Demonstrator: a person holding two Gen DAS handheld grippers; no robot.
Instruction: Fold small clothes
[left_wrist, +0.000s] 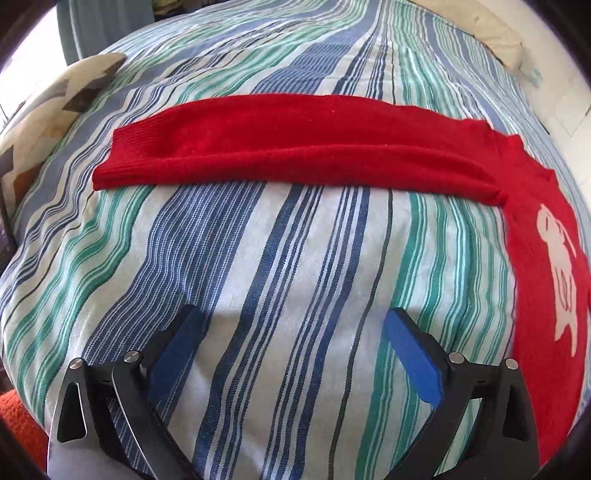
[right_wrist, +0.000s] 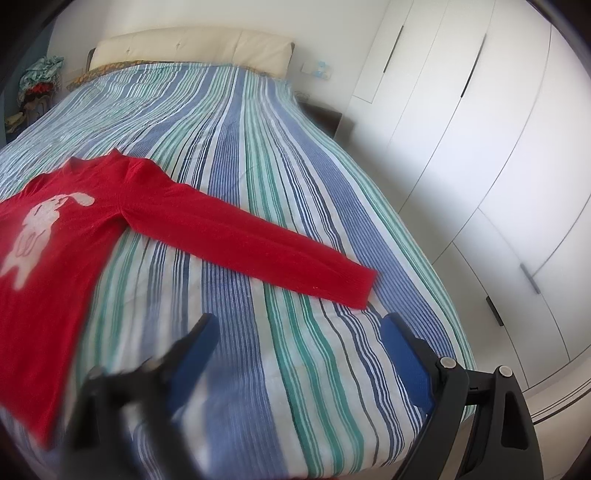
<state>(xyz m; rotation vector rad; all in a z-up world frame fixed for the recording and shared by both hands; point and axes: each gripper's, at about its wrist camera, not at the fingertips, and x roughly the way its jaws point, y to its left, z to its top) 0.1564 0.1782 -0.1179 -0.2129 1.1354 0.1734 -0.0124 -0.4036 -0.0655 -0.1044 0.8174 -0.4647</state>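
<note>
- Above the blue, green and white striped bedspread, short of the sweater, the left hand-held gripper hangs with blue-padded fingers spread, holding nothing.
- Right hand-held gripper: also spread, empty.
- Red knitted sweater with a white rabbit motif lies flat on the bedspread, sleeves outstretched.

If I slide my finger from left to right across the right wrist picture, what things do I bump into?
White bunny picture on the red sweater → the sweater's long sleeve → stripy bedspread → white wardrobe doors. The open right hand-held gripper sits at the bottom.
</note>
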